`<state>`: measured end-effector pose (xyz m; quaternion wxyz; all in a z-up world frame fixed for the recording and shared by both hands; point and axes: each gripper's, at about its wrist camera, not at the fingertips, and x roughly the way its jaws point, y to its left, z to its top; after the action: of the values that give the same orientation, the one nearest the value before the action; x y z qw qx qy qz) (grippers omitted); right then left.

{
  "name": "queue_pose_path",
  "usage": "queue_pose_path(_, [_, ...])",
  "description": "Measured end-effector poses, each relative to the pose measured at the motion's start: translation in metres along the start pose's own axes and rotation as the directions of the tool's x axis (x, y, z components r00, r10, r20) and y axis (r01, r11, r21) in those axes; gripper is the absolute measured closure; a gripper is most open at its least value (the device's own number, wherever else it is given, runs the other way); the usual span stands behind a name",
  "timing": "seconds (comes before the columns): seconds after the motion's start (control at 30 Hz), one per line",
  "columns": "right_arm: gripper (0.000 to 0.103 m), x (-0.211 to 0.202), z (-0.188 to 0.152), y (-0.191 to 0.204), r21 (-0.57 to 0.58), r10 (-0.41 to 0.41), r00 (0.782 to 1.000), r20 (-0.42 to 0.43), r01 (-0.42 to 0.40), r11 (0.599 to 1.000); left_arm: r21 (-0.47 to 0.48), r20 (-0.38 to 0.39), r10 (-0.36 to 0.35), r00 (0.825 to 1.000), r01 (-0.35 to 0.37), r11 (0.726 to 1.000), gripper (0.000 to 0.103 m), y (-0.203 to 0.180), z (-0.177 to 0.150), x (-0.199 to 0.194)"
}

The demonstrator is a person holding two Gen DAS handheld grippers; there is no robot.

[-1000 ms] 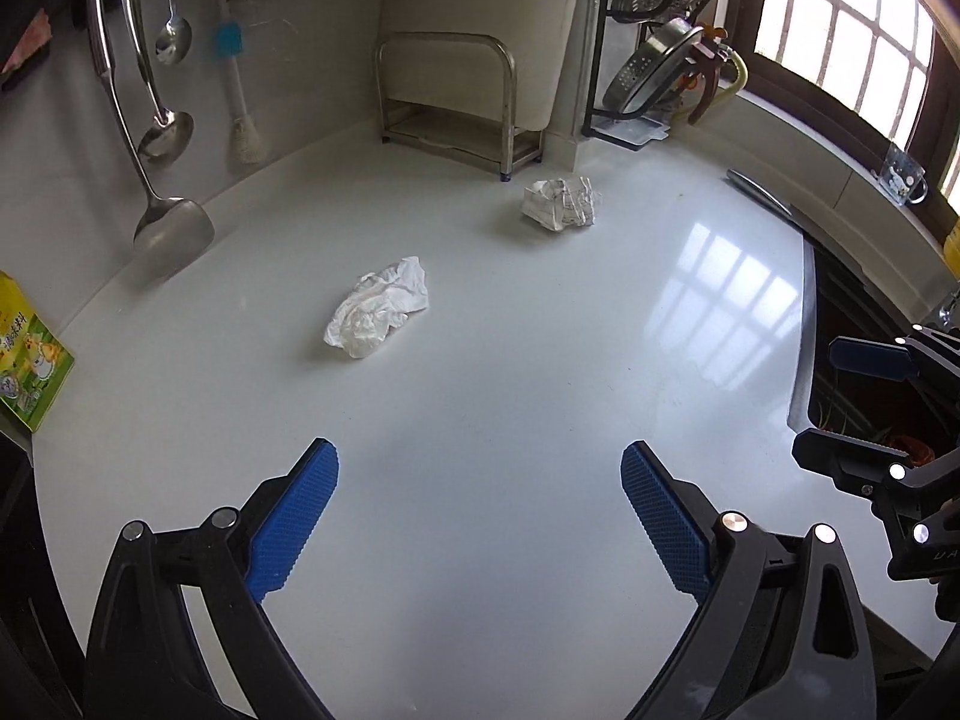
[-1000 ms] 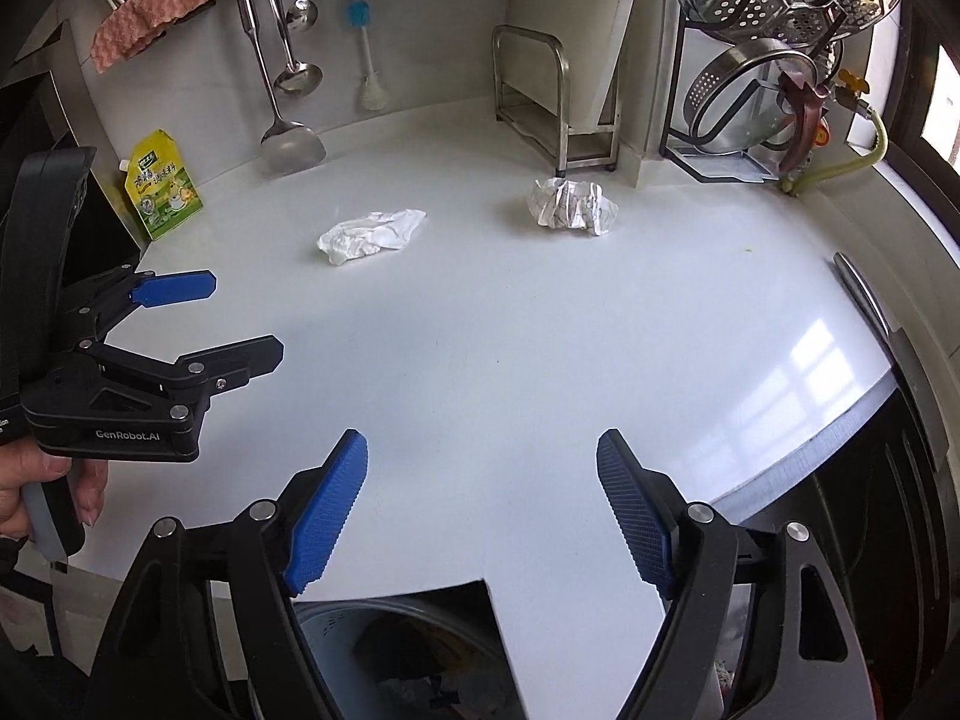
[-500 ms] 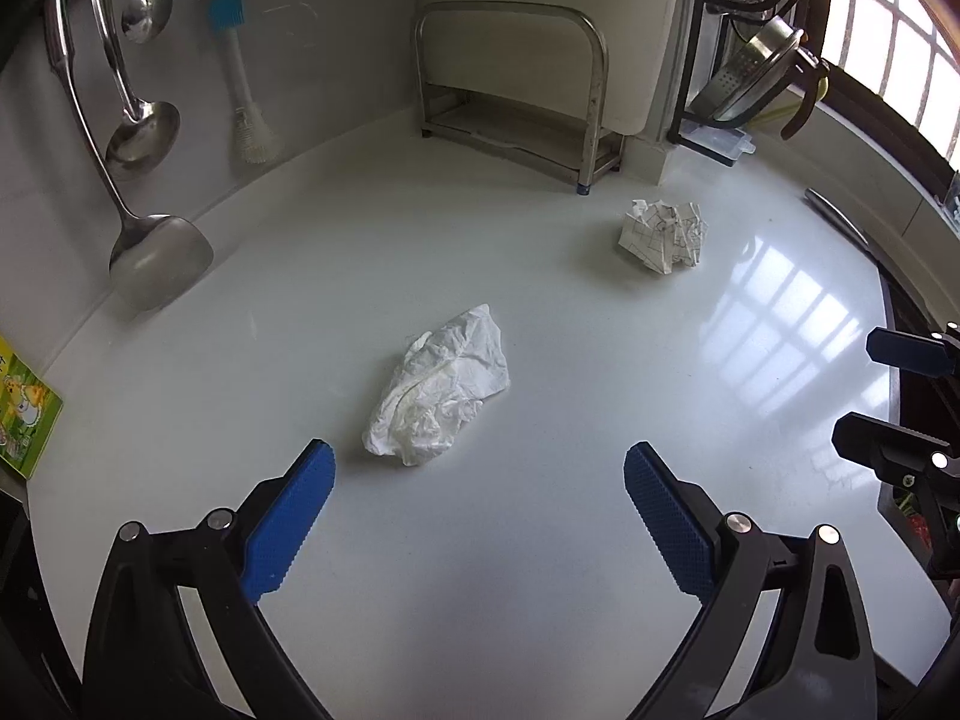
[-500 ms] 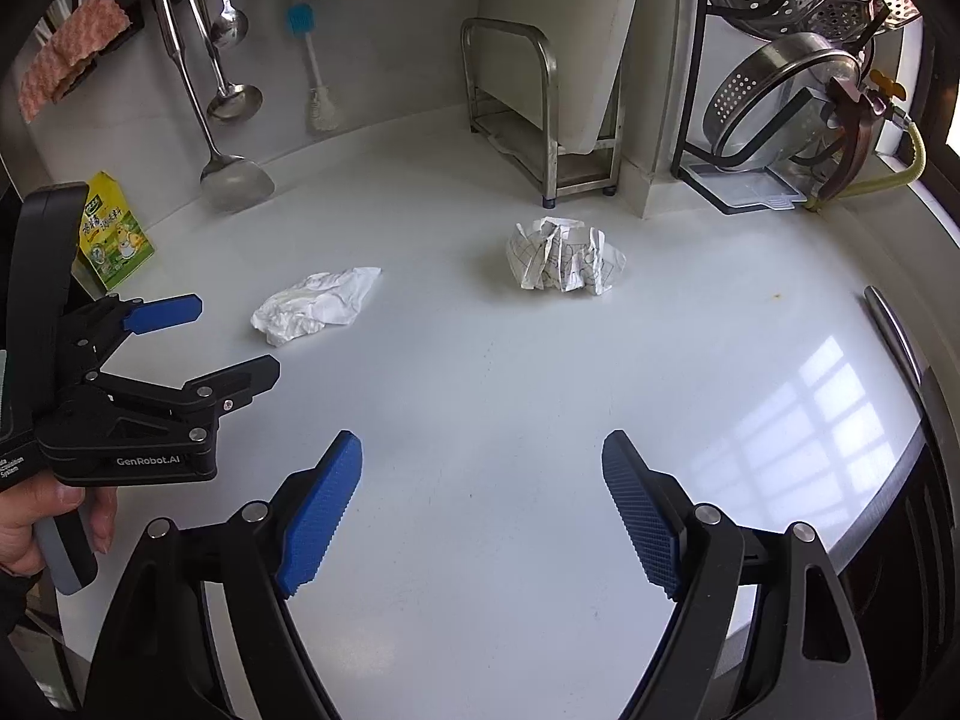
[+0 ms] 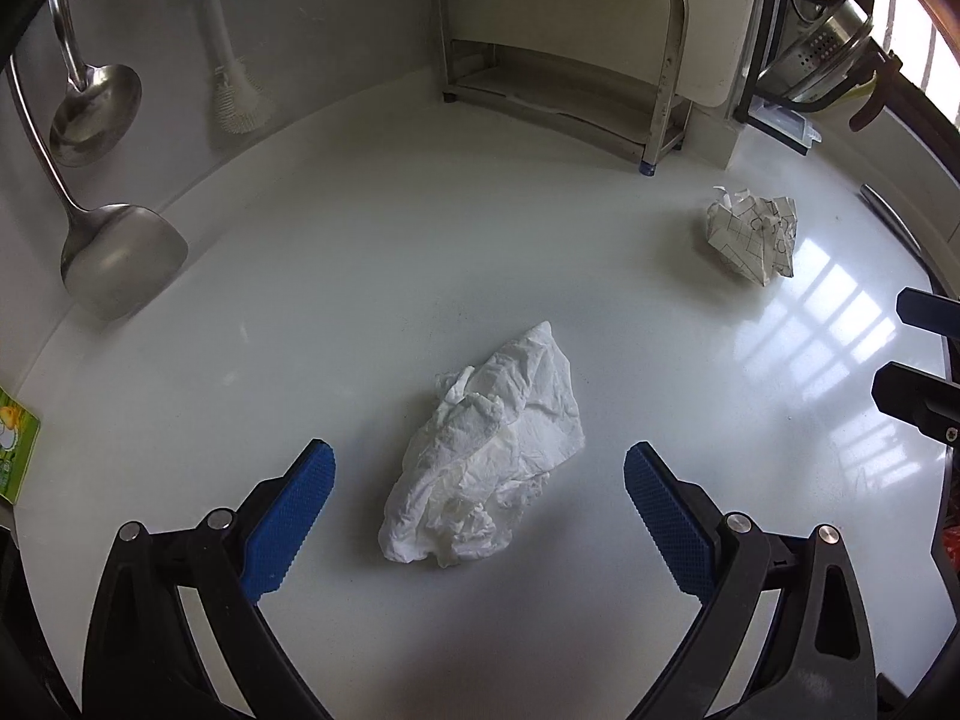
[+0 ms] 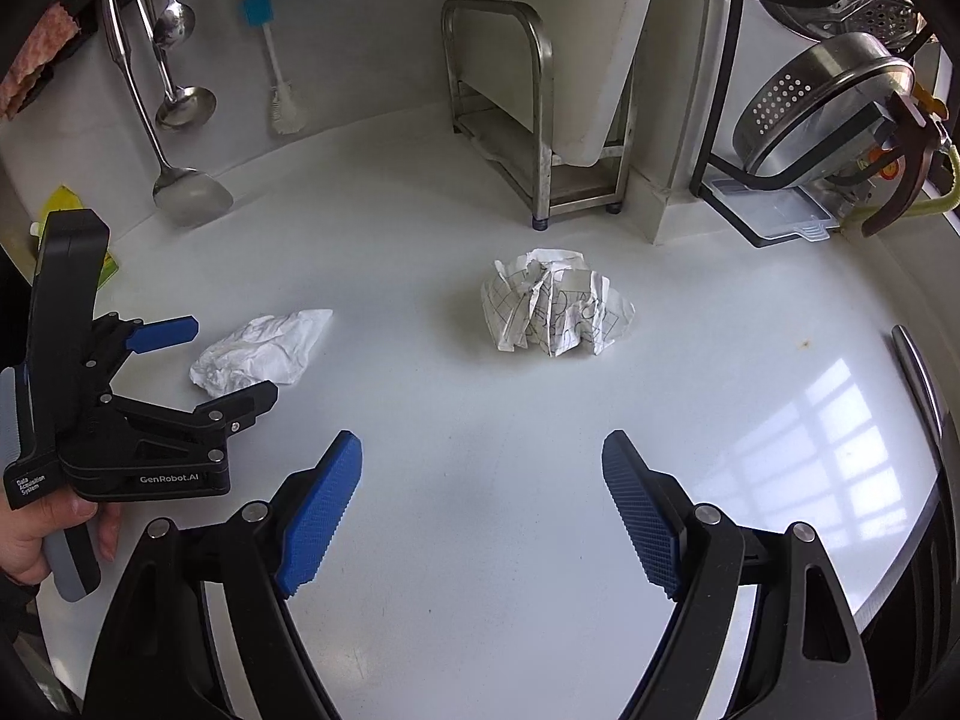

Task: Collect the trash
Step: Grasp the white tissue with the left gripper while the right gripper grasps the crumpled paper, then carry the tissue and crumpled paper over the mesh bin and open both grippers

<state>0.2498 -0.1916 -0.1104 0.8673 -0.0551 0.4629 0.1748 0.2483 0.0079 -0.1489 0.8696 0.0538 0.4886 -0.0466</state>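
Both hand-held grippers stand with their jaws wide apart and nothing between the pads. Seen from its own wrist camera, the left gripper (image 5: 480,480) hangs over the white countertop (image 5: 372,276) with the crumpled white tissue (image 5: 486,462) lying on the surface between its two blue fingertips (image 5: 294,510), a clear gap on each side; neither pad touches it. The tissue's near end sits level with the fingertips and its far end reaches beyond them.

From the right wrist camera, the left gripper (image 6: 198,360) shows at the left edge, held by a hand (image 6: 36,534), its open fingers straddling the near-left end of the same tissue (image 6: 264,348). The right gripper (image 6: 483,480) is also spread open, above bare countertop. The crumpled ball of grid-printed paper (image 6: 555,309) lies further off, ahead of it and roughly centred between its fingers, well apart from the pads. In the left wrist view that paper (image 5: 753,231) lies far right, near the right gripper's fingers (image 5: 927,360) at the frame edge.

Behind the paper ball stands a steel rack (image 6: 528,120) against the wall. To the far left hang a ladle (image 6: 180,102), a spatula (image 6: 186,192) and a blue-tipped brush (image 6: 273,72). A perforated steel colander (image 6: 822,108) sits on a black rack at far right.
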Motion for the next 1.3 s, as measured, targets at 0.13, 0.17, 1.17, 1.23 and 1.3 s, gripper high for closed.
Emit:
queue_pose_path(0.13, [0.024,0.012,0.014,-0.004,-0.001,-0.007,1.000,0.006,0.007,1.000,-0.020,-0.017,-0.005,1.000,0.004,1.000,0.008,0.004,0.002,0.010])
queue_pose_path(0.17, [0.024,0.015,0.017,-0.005,0.004,-0.007,1.000,0.006,0.007,1.000,-0.029,-0.019,-0.007,1.000,0.007,1.000,0.008,0.006,0.002,0.012])
queue_pose_path(1.17, [0.026,0.100,0.062,-0.036,0.049,-0.032,0.997,-0.067,0.035,0.998,-0.042,0.001,-0.110,0.994,0.110,0.993,0.091,0.005,-0.015,-0.027])
queue_pose_path(1.23, [0.041,0.099,0.060,-0.035,0.037,-0.019,0.999,-0.051,0.021,0.999,-0.047,-0.003,-0.111,0.994,0.111,0.993,0.091,0.007,-0.017,-0.028])
queue_pose_path(1.3, [0.076,0.096,0.060,-0.038,0.054,0.009,0.999,-0.045,-0.007,0.999,-0.052,-0.002,-0.109,0.994,0.109,0.993,0.091,0.010,-0.019,-0.030])
